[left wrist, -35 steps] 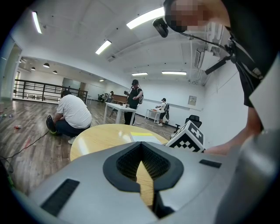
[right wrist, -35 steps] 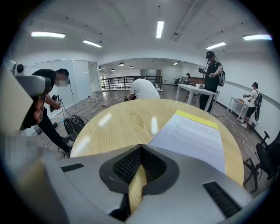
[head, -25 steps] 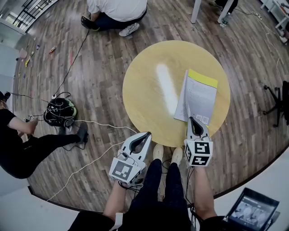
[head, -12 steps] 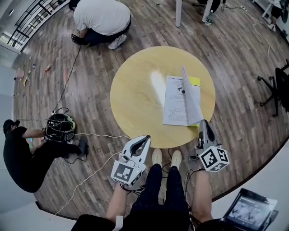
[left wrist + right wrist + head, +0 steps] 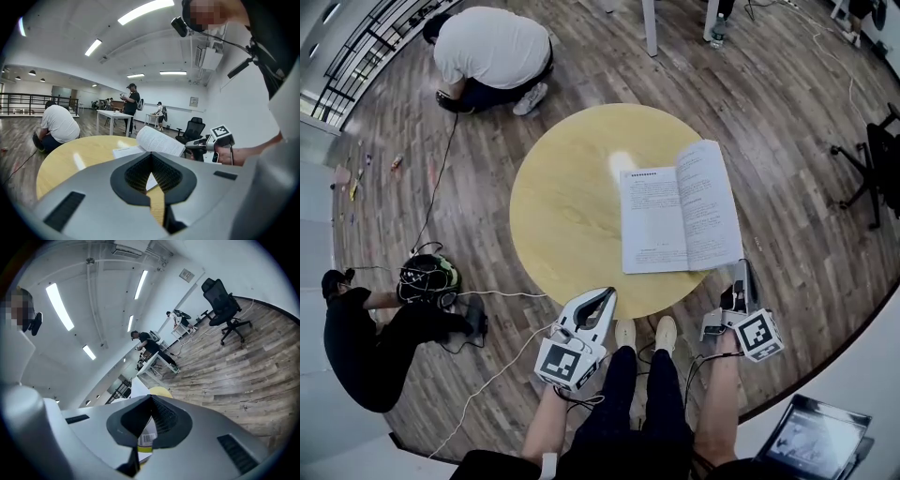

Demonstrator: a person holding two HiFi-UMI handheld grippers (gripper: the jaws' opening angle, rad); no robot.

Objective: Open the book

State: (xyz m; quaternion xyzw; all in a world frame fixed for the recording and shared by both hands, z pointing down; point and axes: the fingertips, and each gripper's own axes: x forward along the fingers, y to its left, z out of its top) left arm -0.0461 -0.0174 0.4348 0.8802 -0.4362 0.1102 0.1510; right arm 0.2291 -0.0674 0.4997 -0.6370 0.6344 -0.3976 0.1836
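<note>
Jaws of the left gripper [image 5: 607, 294] together, nothing between them. It hangs at the near rim of the round table [image 5: 567, 197], left of the person's knees.

Right gripper [image 5: 739, 270]: jaws closed on the near right corner of the book [image 5: 675, 220]. Its own view shows a barcode patch and a yellow strip of cover in the gap.

Book lies open on the right half of the table, print up. Left page flat on the wood. Right side is lifted and curls upward, seen plainly from the left gripper view. Held corner reaches out past the table rim in the head view.

Left half of the tabletop is bare wood, with open room up to the far rim.

Floor: cable [image 5: 502, 291] trails left of the table. Crouching person [image 5: 492, 47] sits beyond the far rim, well apart. Office chair [image 5: 872, 159] stands well off to the right.
</note>
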